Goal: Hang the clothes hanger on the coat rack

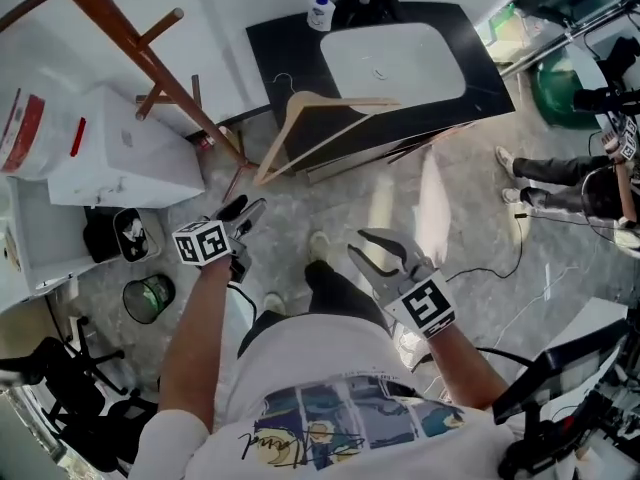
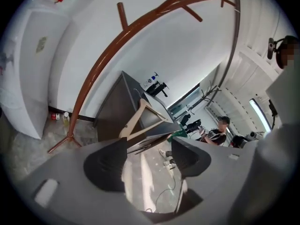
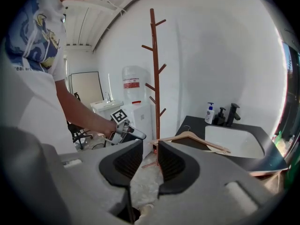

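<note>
- The right gripper (image 1: pixel 368 250) is being held just ahead of the person's body, its jaws only narrowly parted and nothing between them. If that gap is not being widened on approach, the clothes hanger (image 1: pixel 340 100) is likely being pushed rather than gripped.
- The left gripper (image 1: pixel 250 208) is being carried with its jaws wide apart and empty, aimed toward the hanger.
- The hanger is being left lying at the left corner of the black counter (image 1: pixel 290 38), with one end overhanging. With a glancing touch it is being risked over the edge onto the floor.
- The coat rack (image 1: pixel 150 58) is being kept well apart, to the left. Its pegs are short and slanted and the hanger's hook is thin wire, so a missed peg or a jolted rack is being risked.
</note>
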`<state>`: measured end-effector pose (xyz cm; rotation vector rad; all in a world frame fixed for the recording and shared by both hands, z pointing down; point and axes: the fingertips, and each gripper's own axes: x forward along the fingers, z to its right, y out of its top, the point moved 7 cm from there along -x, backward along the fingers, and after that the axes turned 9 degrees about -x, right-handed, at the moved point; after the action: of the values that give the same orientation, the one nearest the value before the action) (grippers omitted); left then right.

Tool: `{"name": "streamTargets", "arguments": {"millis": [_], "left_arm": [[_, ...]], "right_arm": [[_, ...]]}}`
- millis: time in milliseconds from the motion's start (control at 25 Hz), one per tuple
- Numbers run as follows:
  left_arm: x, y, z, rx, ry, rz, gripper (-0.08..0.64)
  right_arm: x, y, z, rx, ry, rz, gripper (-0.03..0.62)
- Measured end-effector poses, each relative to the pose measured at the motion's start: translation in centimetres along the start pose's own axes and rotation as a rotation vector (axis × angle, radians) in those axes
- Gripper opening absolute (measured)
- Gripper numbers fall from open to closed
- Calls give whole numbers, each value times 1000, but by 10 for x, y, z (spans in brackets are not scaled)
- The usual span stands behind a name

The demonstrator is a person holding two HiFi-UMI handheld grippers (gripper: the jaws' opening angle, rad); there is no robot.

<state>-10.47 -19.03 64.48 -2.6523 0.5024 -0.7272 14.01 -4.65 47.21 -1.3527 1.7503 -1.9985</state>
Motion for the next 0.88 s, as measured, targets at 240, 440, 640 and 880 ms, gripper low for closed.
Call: {"name": "streamTargets", "arguments": {"millis": [240, 440, 640, 880], "left_arm": [[44, 13, -35, -205, -60, 41, 331], [67, 18, -50, -340, -135, 109, 334], [91, 19, -47, -500, -299, 138, 309], [104, 21, -42, -563, -393, 147, 214]], "right_arm": [[1, -20, 32, 16, 38, -48, 98], [5, -31, 53, 22, 54, -74, 98], [9, -35, 69, 19, 62, -94, 98], [13, -43, 72, 32, 91, -122, 98]]}}
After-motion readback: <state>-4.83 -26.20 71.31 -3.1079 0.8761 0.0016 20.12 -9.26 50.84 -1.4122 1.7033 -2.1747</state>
